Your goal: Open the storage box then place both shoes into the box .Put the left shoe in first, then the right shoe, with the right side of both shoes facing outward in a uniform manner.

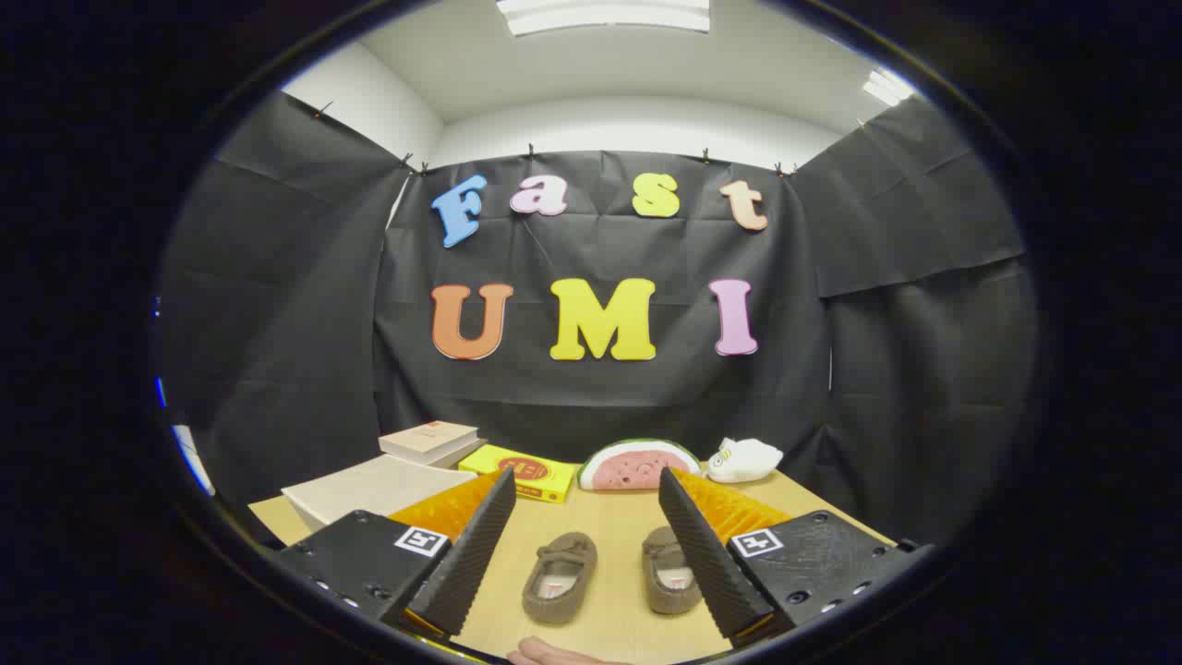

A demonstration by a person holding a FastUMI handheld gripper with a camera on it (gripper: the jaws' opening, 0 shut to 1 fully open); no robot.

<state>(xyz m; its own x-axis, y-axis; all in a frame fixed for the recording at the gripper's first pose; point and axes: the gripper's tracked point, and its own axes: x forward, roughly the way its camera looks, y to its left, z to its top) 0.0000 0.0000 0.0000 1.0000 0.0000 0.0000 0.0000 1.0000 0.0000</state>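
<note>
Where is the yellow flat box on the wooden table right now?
In the gripper view, the yellow flat box lies beyond the open gripper, between the stacked books and the watermelon-slice toy.

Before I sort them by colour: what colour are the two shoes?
Brown shoes, pale insoles, between the open gripper's fingers; gripper view.

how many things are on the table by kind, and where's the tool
brown shoes: 2
books: 2
yellow box: 1
watermelon slice toy: 1
white plush toy: 1
total: 7
tool open above the shoes, holding nothing
</note>
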